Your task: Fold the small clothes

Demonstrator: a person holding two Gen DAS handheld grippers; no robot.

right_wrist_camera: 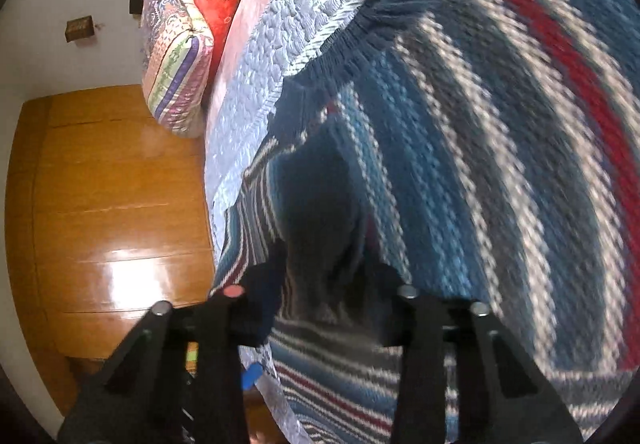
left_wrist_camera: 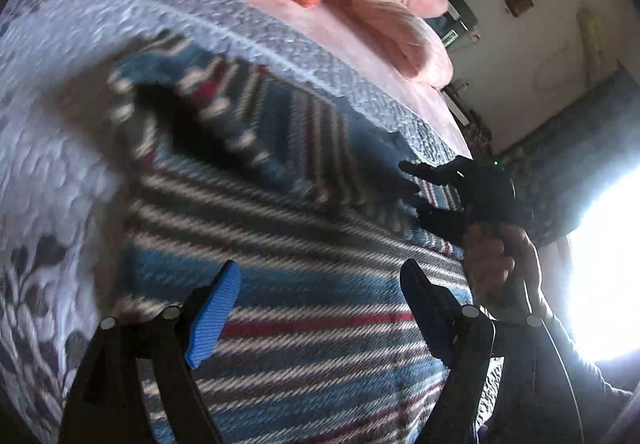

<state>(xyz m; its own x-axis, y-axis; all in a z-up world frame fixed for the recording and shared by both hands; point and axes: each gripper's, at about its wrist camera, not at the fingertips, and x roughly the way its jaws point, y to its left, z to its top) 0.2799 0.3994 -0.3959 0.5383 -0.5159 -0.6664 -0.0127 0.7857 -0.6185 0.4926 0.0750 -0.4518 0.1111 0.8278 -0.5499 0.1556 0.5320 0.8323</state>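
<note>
Where fingers [left_wrist_camera: 216,308] gape, striped sweater [left_wrist_camera: 304,228] just beyond, untouched.

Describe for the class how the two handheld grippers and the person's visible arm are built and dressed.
The left gripper has black linkage arms with silver pivot pins and two fingers faced with ribbed blue pads. The right gripper is black throughout, with a small green light on its body and a thin cable trailing from it. The hand on its handle leads into a dark long sleeve.
</note>
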